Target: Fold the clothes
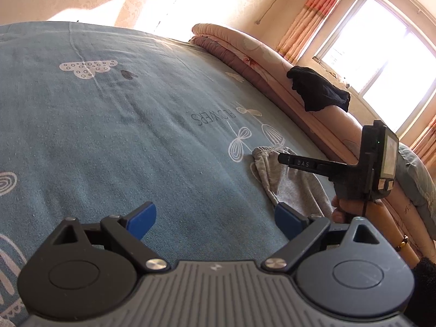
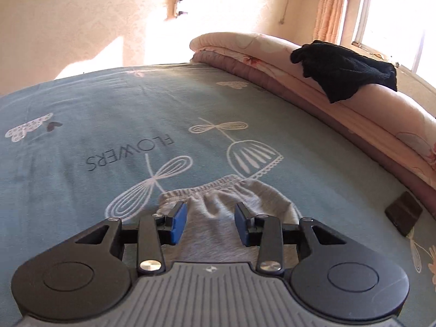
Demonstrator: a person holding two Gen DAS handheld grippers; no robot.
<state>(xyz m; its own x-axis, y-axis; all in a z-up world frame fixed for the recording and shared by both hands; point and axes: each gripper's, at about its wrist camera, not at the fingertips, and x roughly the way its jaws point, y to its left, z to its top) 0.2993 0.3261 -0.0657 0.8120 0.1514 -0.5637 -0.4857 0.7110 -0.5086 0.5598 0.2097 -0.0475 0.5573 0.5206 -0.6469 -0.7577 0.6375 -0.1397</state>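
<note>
On the bedsheet (image 2: pixel 81 103), grey shorts (image 2: pixel 218 218): we centre right gripper (image 2: pixel 211 224), jaws part-open, on waistband; left gripper (image 1: pixel 215 219) wide, empty.

The left gripper (image 1: pixel 215 218) holds its jaws spread wide with nothing between the blue pads, while the right gripper (image 2: pixel 210 224), gripped from below by the person's right hand (image 1: pixel 344 209), has its jaws parted more narrowly, also closed on nothing.
</note>
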